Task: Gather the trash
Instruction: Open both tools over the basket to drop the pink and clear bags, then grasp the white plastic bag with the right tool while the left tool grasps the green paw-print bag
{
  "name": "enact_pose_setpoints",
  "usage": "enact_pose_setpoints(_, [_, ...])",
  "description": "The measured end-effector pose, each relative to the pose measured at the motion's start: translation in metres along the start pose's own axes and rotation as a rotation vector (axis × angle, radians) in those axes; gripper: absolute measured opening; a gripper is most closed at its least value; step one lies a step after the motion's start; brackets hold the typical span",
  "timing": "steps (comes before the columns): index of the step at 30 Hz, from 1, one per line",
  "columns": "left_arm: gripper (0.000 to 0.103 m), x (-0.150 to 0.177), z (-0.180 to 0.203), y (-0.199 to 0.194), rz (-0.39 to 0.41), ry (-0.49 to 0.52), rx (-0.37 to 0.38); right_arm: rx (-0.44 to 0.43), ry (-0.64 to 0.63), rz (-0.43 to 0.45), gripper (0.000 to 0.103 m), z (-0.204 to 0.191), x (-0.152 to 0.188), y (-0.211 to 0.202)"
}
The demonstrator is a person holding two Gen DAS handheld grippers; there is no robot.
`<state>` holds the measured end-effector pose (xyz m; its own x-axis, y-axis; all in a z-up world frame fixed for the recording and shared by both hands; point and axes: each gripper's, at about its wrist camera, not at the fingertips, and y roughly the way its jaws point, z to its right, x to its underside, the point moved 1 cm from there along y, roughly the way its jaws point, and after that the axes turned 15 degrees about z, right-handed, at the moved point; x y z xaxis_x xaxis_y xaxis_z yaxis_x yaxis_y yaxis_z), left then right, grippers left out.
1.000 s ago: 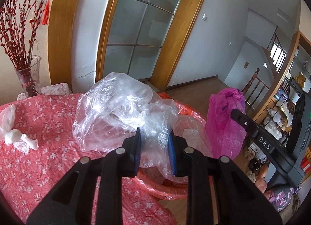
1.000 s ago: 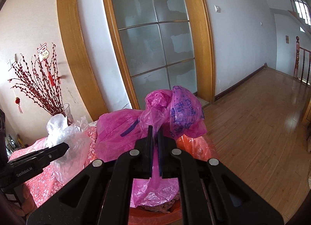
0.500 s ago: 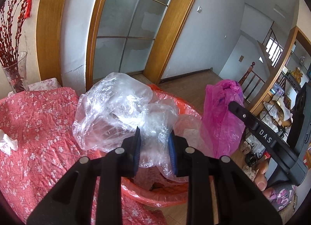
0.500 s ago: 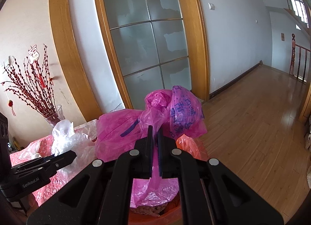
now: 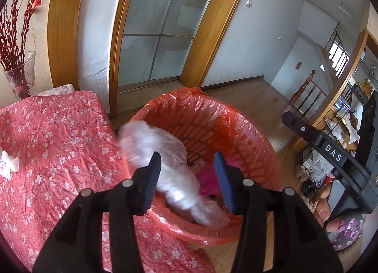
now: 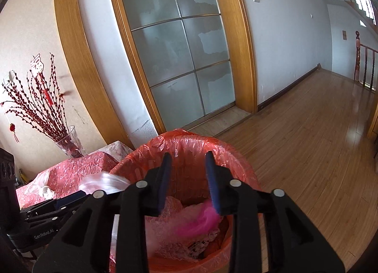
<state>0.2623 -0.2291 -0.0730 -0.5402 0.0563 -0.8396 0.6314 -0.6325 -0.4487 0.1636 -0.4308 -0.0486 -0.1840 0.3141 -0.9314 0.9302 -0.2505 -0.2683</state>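
An orange-lined trash bin (image 5: 238,117) (image 6: 236,155) stands beside the table. Above its mouth my left gripper (image 5: 187,162) has its jaws opening, and the clear plastic bag (image 5: 163,152) drops blurred between them into the bin, free of the pads. My right gripper (image 6: 187,162) also hangs over the bin with jaws opening. The pink plastic bag (image 6: 200,219) falls blurred below its fingers inside the bin, and shows as pink (image 5: 208,181) in the left wrist view too. Crumpled white tissue (image 5: 8,165) (image 6: 45,189) lies on the table.
The table wears a red floral cloth (image 5: 54,145) left of the bin. A glass vase of red twigs (image 5: 20,79) (image 6: 68,143) stands at its far edge. Frosted sliding doors (image 6: 179,60) are behind, wooden floor (image 6: 307,143) to the right, cluttered shelves (image 5: 342,126) far right.
Both grippers opened and let go. The clear bag left the left jaws and the pink bag left the right jaws, both dropping into the bin. The left gripper sank a little.
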Motion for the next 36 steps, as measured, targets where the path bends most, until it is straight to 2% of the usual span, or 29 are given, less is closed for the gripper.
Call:
enact_pose_setpoints(2, [0.048,0.001,-0.004,-0.006,0.010,0.010,-0.018,0.006,-0.009,0.003,0.034,0.000,0.000,-0.002])
enact_pose_setpoints(5, [0.049,0.003,-0.013,-0.021,0.030,0.028,-0.059,0.023,-0.036,0.017,0.045,-0.003,0.000,-0.006])
enact_pose_setpoints(8, [0.049,0.004,-0.027,-0.040,0.057,0.039,-0.113,0.024,-0.072,0.026,0.049,-0.009,0.001,-0.010])
enact_pose_setpoints(11, [0.051,0.004,-0.042,-0.064,0.091,0.047,-0.182,-0.001,-0.110,0.033,0.058,-0.025,0.003,-0.012])
enact_pose_setpoints(14, [0.052,0.003,-0.060,-0.090,0.131,0.038,-0.247,-0.059,-0.142,0.026,0.060,-0.049,0.008,-0.012])
enact_pose_setpoints(19, [0.054,0.001,-0.104,-0.137,0.189,0.023,-0.409,-0.199,-0.190,-0.017,0.060,-0.103,0.023,-0.003])
enact_pose_setpoints(27, [0.054,0.007,-0.185,-0.215,0.244,-0.060,-0.656,-0.452,-0.252,-0.140,0.060,-0.225,0.065,0.015])
enact_pose_setpoints(32, [0.055,0.019,-0.219,-0.254,0.256,-0.111,-0.760,-0.558,-0.269,-0.235,0.060,-0.293,0.096,0.036])
enact_pose_setpoints(36, [0.055,0.031,-0.238,-0.271,0.238,-0.141,-0.805,-0.592,-0.327,-0.278,0.060,-0.341,0.117,0.051])
